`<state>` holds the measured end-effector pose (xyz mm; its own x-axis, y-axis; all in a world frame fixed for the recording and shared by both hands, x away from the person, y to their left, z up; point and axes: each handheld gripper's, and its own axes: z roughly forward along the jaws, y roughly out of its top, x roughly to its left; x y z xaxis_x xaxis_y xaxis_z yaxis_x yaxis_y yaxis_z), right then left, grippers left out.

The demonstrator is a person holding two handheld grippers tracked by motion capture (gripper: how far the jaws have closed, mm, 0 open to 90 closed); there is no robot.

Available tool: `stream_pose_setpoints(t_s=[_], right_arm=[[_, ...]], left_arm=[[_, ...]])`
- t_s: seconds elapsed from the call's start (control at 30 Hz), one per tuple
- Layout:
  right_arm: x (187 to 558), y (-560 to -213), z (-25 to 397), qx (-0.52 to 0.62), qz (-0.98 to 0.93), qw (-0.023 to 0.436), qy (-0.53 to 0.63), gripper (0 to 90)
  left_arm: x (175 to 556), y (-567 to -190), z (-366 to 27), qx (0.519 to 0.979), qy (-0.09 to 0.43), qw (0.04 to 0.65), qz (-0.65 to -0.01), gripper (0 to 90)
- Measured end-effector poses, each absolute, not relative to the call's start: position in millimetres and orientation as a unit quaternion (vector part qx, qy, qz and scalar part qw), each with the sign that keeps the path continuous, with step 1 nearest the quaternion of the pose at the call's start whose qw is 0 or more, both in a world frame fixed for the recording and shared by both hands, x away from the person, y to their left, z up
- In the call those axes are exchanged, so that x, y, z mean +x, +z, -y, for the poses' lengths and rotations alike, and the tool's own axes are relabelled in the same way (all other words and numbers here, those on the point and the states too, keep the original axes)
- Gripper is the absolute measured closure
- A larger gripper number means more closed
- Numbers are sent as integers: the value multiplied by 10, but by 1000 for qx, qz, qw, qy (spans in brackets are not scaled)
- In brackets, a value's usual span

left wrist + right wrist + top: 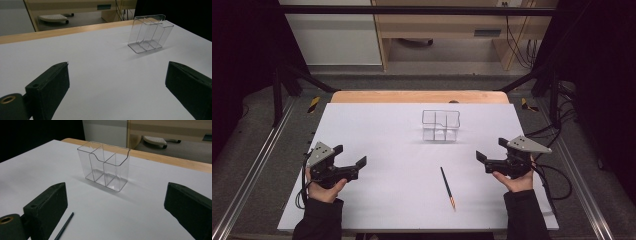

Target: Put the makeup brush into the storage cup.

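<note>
Left gripper (350, 156): held at left edge of white sheet (377, 130), jaws wide apart, empty, aimed toward middle of table.
Right gripper (493, 149): held at right edge of sheet, jaws wide apart, empty, aimed inward.
Pencil (448, 187): flat on sheet, near side, between grippers, nearer the right one; touched by neither. Lighter end toward person, possibly the tip.
Clear holder (440, 125): upright on far middle of sheet, divided into compartments, apparently empty; well apart from pencil and both grippers.
</note>
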<state>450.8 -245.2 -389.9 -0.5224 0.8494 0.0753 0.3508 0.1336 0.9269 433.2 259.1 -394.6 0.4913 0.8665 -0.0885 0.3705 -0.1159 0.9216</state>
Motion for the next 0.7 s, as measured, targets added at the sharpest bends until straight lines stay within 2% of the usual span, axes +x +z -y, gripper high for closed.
stream_pose_setpoints(t_s=[0.7], right_arm=[[4499, -3912, 2446, 436, -715, 245, 488, 59]], left_arm=[[4340, -4007, -2626, 707, 243, 490, -448, 45]])
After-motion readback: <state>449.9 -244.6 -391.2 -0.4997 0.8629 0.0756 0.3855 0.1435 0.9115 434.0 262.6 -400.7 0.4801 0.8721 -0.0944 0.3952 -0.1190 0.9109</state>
